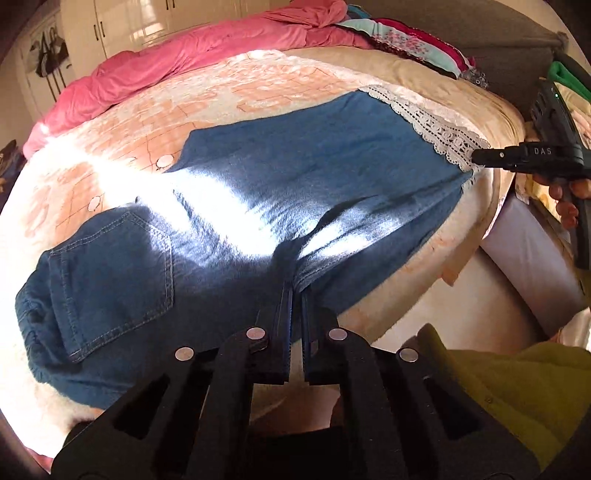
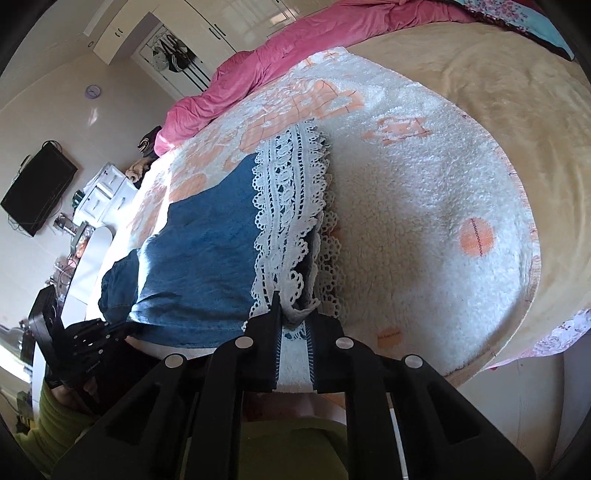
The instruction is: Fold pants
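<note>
Blue denim pants (image 1: 280, 192) with a white lace hem (image 1: 436, 122) lie flat across a white and orange fleece blanket (image 1: 221, 88) on the bed. My left gripper (image 1: 295, 291) is shut on the near edge of the denim at mid-length. My right gripper (image 2: 295, 314) is shut on the near corner of the lace hem (image 2: 288, 206); it also shows in the left wrist view (image 1: 480, 157) at the hem's end. The back pocket (image 1: 114, 273) and waist lie at the left.
A pink duvet (image 1: 192, 51) is bunched along the far side of the bed, with patterned pillows (image 1: 402, 40) at the head. The bed edge (image 1: 461, 273) runs close beside me. A wardrobe (image 1: 147, 18) stands behind; a TV (image 2: 37, 188) hangs on the wall.
</note>
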Demonstrator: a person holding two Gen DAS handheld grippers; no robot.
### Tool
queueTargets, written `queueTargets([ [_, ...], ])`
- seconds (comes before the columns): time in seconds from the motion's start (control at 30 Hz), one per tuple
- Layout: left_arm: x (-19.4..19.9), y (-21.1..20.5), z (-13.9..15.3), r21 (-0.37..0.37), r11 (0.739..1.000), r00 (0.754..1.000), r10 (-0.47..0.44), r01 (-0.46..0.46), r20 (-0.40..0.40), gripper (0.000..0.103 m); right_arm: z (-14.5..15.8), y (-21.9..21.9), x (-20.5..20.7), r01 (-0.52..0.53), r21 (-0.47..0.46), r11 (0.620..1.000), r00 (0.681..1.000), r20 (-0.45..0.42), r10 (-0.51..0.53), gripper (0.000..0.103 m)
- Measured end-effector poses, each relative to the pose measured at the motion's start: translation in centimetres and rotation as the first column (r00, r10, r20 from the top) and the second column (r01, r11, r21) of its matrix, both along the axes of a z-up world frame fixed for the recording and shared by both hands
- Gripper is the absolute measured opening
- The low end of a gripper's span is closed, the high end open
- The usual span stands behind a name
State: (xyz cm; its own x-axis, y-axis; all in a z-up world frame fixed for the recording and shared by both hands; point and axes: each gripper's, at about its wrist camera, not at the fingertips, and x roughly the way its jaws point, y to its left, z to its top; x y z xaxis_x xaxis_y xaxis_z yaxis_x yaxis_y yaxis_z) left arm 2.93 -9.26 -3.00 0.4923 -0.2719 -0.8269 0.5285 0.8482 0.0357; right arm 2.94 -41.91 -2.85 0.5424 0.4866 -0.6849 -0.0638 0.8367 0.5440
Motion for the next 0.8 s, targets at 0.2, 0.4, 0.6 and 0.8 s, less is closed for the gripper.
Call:
queueTargets([
  [0.2,1.0,0.4,-2.1,0.011,1.0,0.998,0.02,-0.02,-0.067,0.0,-1.5,0.0,0.1,-0.001,-0.032,0.999,1.0,-0.028,0.0,0.011],
  [0.4,-0.5,1.5,-1.4,-0.038,0.999,0.997,0.02,-0.023,-0.081,0.005,1.1,-0.3,-1.4,0.051,-0.135,0.99,0.998,0.051,-0.045,0.025],
  [0.6,-2.0,7.0,2.5,-0.188,0.963,0.981,0.196,-0.194,-0.005,0.041,4.3,5.7,-1.7,-0.113,-0.29,0.95,0.958,0.222,0.182,0.037],
  [0.8,-1.2,14.6,3.9,-0.227,0.852,0.876,0.483,-0.472,-0.011,0.061,2.8,15.2,-2.4,-0.394,-0.419,0.818,0.825,0.232,0.516,0.041],
])
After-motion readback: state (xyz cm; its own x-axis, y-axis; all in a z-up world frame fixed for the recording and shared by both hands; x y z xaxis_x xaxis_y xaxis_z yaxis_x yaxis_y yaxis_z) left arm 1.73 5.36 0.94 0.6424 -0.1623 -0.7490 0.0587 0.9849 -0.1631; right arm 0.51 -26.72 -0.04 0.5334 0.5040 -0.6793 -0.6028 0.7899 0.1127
